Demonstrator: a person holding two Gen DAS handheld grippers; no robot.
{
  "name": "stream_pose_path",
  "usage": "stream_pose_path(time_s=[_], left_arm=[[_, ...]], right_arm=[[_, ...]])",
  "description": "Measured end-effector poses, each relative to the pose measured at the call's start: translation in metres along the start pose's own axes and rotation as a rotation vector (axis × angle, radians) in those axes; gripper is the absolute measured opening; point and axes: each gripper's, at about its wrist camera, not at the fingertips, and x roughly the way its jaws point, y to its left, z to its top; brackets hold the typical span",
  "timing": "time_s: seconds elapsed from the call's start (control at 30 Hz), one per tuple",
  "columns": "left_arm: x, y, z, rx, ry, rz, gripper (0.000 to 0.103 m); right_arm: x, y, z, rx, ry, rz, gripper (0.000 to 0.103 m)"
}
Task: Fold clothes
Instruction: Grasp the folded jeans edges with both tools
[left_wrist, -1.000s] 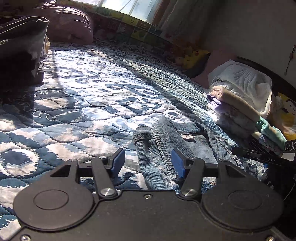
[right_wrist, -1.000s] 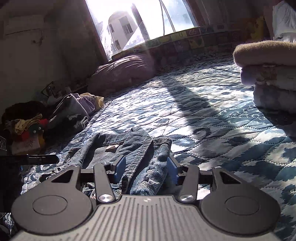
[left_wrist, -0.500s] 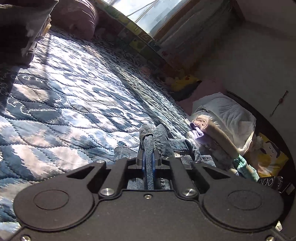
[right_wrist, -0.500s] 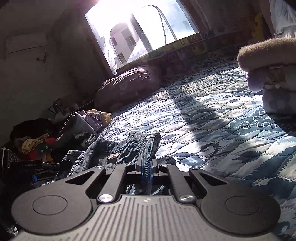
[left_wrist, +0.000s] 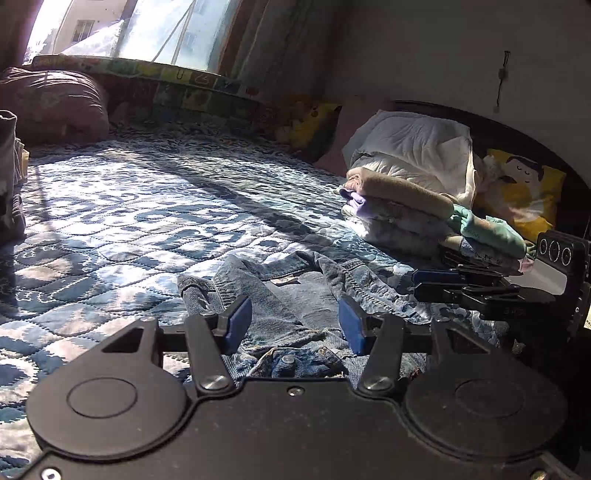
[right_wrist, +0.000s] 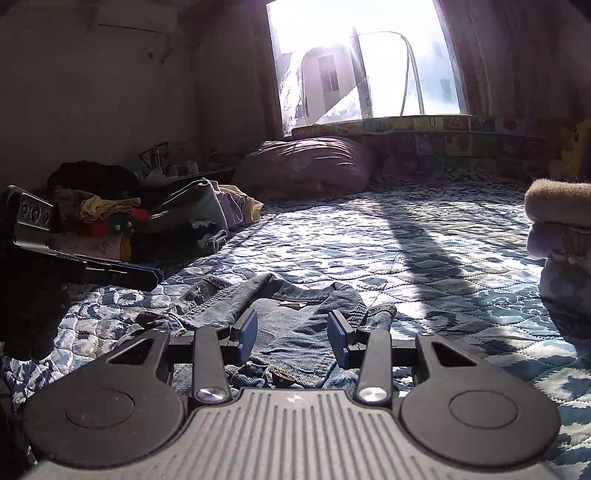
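Both spread above a denim jacket (left_wrist: 295, 295) on the bed (left_wrist: 129, 221): left tool (left_wrist: 295, 321), right tool (right_wrist: 291, 332). Pinching nothing. Folded stack (left_wrist: 399, 206) far right.

Left gripper (left_wrist: 293, 323) jaws spread, nothing held, low over denim jacket (left_wrist: 291, 295) lying flat on blue quilt (left_wrist: 147, 206). Right gripper (left_wrist: 436, 282) just right of jacket; from here can't tell its jaw state. Folded stack (left_wrist: 399, 210) beyond jacket, to its right.
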Motion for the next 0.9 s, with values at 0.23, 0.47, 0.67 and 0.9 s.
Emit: stream_pose_path(time_s=[0.23, 0.47, 0.67, 0.9], left_arm=[[0.05, -0.017, -0.027, 0.191, 0.213, 0.068, 0.057], [0.025, -0.019, -0.012, 0.163, 0.093, 0.047, 0.051], [0.059, -0.016, -0.016, 0.141, 0.165, 0.079, 0.055], [0.061, -0.008, -0.018, 0.131, 0.164, 0.086, 0.06]], right_arm=[[0.036, 0.017, -0.029, -0.066, 0.189, -0.012, 0.05], [0.006, 0.025, -0.018, -0.079, 0.06, -0.019, 0.05], [0.026, 0.031, -0.019, -0.116, 0.107, -0.011, 0.059], [0.044, 0.022, -0.02, -0.065, 0.198, -0.008, 0.064]])
